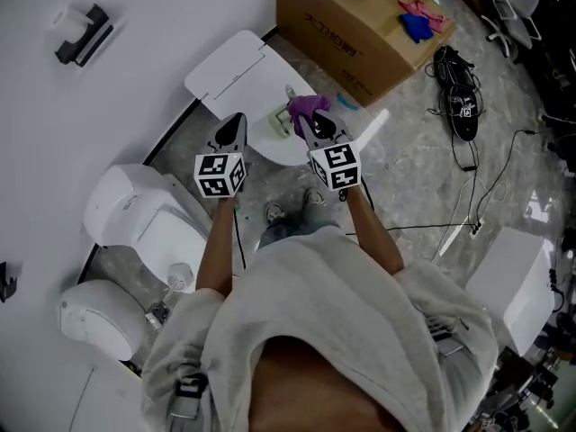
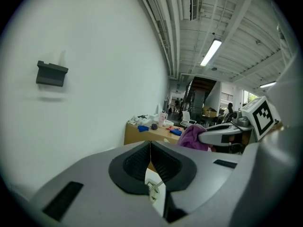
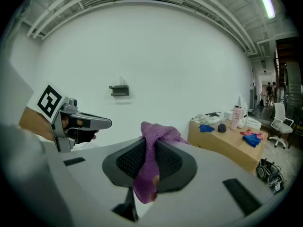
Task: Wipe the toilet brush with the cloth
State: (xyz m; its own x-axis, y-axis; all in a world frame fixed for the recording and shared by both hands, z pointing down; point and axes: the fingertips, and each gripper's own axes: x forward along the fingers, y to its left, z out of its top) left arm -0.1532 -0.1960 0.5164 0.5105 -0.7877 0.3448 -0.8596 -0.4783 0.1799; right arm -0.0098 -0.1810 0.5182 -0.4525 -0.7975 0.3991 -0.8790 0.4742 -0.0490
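Where right hand-held gripper [image 3: 150, 150] clamps, purple cloth [image 3: 161, 130] bunched between its jaws

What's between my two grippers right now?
Head view: a small pale item, too small to identify, over the white toilet, between the left gripper and the right gripper holding the cloth.

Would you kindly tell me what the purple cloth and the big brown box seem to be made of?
Purple cloth: probably microfibre or knitted fabric, matte; nubbly weave shows and it droops limply.
Brown box: likely cardboard, matte tan, with printed marks and creased edges.
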